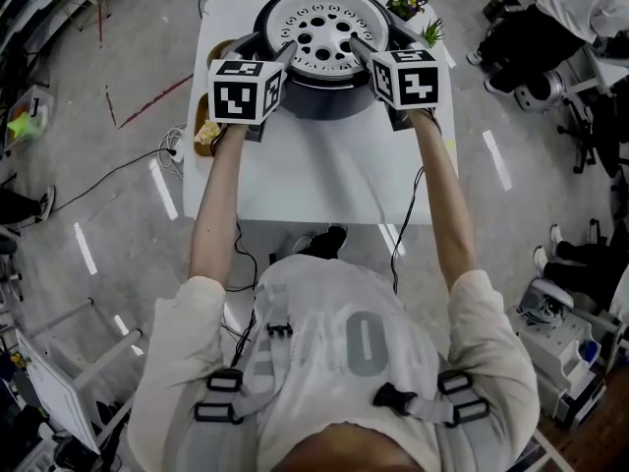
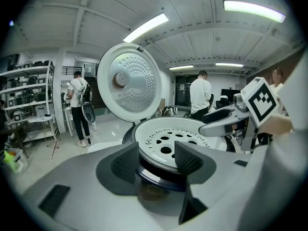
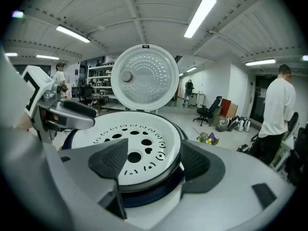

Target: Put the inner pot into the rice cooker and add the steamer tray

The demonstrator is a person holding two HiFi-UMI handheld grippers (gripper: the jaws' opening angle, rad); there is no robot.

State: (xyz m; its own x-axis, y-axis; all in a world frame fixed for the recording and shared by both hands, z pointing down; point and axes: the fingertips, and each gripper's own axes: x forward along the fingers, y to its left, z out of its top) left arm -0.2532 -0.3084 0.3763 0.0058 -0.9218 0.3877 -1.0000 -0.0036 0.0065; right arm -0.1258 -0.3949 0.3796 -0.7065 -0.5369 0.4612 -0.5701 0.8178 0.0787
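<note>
White steamer tray [image 1: 322, 29] sits in the mouth of the rice cooker [image 1: 324, 101], a gripper on either side of it!

Nearest, the left gripper [image 2: 156, 148] clamps the tray's left rim, one jaw inside and one outside. The right gripper [image 3: 155, 146] straddles the right rim with its jaws spread, the pads clear of it. The dark cooker stands at the far edge of the white table [image 1: 324, 175]. Beyond the tray the cooker's lid [image 3: 144, 78] stands open and upright, and a small potted plant [image 1: 406, 1] sits at the far right corner.
</note>
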